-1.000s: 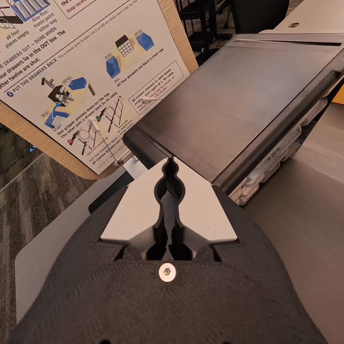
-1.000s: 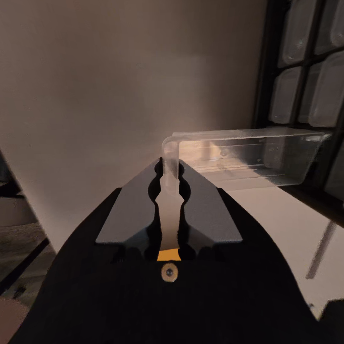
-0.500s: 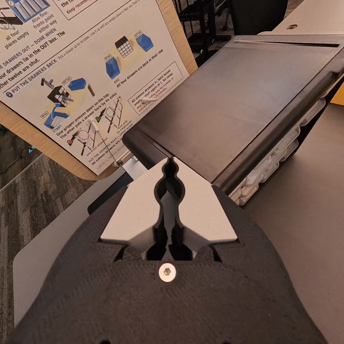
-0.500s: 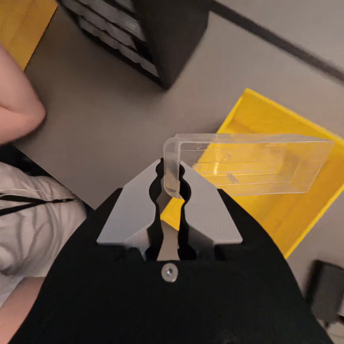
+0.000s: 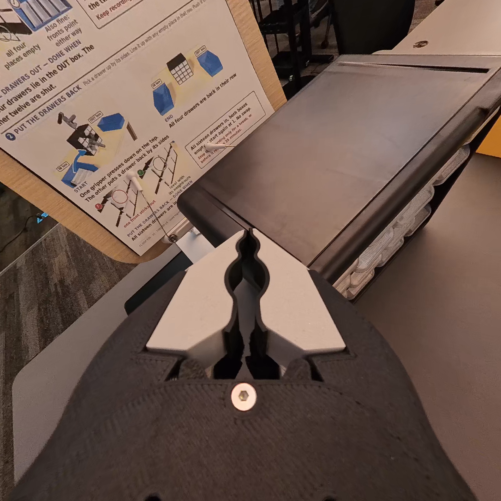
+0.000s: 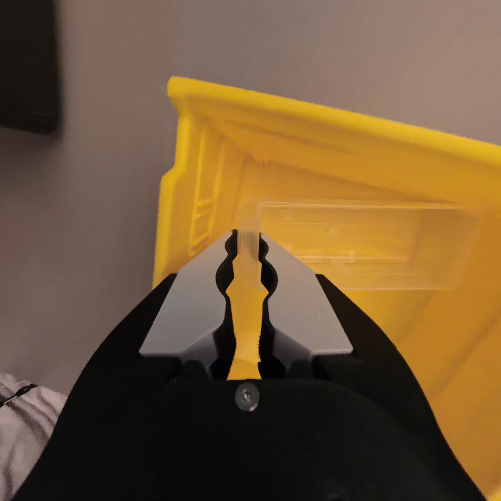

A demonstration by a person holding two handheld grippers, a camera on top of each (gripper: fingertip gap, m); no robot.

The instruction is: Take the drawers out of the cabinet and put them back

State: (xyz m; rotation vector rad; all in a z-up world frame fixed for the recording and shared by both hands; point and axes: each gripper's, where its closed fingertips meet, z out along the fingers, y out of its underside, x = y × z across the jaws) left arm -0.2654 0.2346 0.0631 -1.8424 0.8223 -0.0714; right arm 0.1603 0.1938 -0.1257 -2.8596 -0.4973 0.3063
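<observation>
Two grippers were seen, each doing its own thing. The left gripper [image 5: 248,233] was pressed together with nothing between its fingers, its tips set right at the near corner of the black cabinet [image 5: 339,151], though actual contact couldn't be told for sure. Clear drawer fronts [image 5: 390,238] were seen stacked along the cabinet's face, all sitting on a grey table [image 5: 447,352]. An instruction sheet [image 5: 130,113] on a wooden board was propped just beside the cabinet's far-left side. Over on the other side, the right gripper [image 6: 247,235] was clamped on the ribbed pull tab of a clear drawer [image 6: 352,244], which was held out sideways to the right, over the inside of a yellow bin [image 6: 298,130]. Whether the drawer was touching the bin's floor couldn't be made out, since that view was pretty blurred.
</observation>
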